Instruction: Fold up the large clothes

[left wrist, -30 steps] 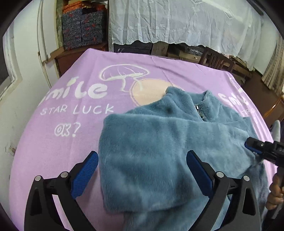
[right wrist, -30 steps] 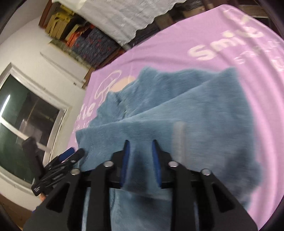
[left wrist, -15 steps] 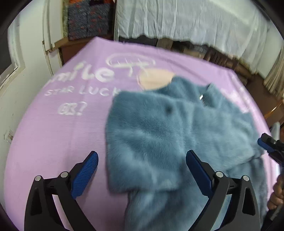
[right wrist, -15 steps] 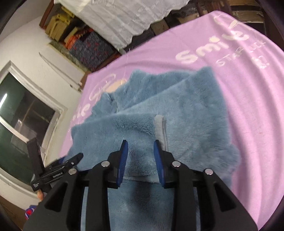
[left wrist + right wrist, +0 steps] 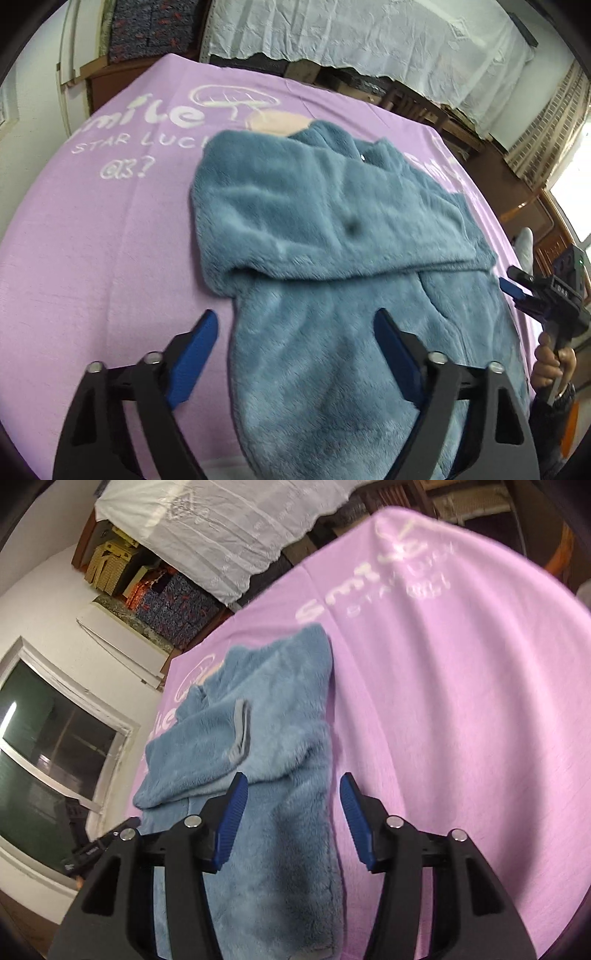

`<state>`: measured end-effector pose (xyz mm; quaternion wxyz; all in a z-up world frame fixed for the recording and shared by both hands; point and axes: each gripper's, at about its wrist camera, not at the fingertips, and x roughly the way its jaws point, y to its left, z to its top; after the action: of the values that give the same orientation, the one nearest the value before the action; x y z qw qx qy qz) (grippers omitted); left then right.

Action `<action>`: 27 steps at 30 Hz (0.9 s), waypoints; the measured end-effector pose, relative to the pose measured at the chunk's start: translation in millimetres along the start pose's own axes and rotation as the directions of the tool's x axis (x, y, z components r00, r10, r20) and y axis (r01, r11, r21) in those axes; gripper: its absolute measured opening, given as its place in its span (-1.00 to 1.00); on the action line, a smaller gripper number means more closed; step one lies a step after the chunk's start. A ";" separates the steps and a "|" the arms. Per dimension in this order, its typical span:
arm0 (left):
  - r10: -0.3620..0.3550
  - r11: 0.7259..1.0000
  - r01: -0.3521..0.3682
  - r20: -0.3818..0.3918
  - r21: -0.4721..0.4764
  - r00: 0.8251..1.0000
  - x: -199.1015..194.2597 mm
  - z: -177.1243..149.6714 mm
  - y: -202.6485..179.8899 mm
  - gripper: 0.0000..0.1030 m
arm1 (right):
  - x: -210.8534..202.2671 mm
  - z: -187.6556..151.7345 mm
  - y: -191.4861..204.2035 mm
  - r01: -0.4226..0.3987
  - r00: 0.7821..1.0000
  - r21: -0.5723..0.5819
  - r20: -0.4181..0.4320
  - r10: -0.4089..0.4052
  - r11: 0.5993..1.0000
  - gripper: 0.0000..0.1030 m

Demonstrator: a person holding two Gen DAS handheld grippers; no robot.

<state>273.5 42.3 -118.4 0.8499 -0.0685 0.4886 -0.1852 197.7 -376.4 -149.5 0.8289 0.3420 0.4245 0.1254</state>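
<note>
Left wrist view: the left claw (image 5: 291, 334) hangs spread wide over a blue fleece jacket (image 5: 332, 258) lying partly folded on the lilac blanket (image 5: 92, 240) covering the surface; white lace cloth (image 5: 369, 37) hangs behind.

Right wrist view: the right claw (image 5: 290, 812) stands apart, empty, above the jacket's edge (image 5: 280, 775); a window (image 5: 44, 757) sits left.

Bare purple blanket (image 5: 92, 258) left and right of fleece jacket (image 5: 332, 258); window wall (image 5: 55, 757) beyond left edge.
</note>
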 end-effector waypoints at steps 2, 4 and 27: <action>-0.005 1.000 0.005 -0.022 0.005 1.000 5.3 -1.1 -0.4 0.23 | 3.3 -0.3 0.2 -0.032 0.999 0.011 -0.019 0.032 0.999 0.01; 0.016 1.000 -0.016 -0.021 0.010 1.000 7.3 -1.3 -1.1 0.10 | 8.0 -1.6 1.0 -0.056 0.997 0.019 -0.047 0.057 0.998 0.01; -0.117 0.990 0.125 -0.099 0.070 0.988 -53.3 -111.8 -37.6 0.34 | -79.3 -113.9 1.9 -0.060 0.987 -0.066 -0.154 0.050 0.996 0.01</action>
<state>144.4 35.2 -121.7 0.8148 -0.0566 0.5160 -0.2580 59.7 -362.1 -145.4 0.8018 0.3136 0.4723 0.1889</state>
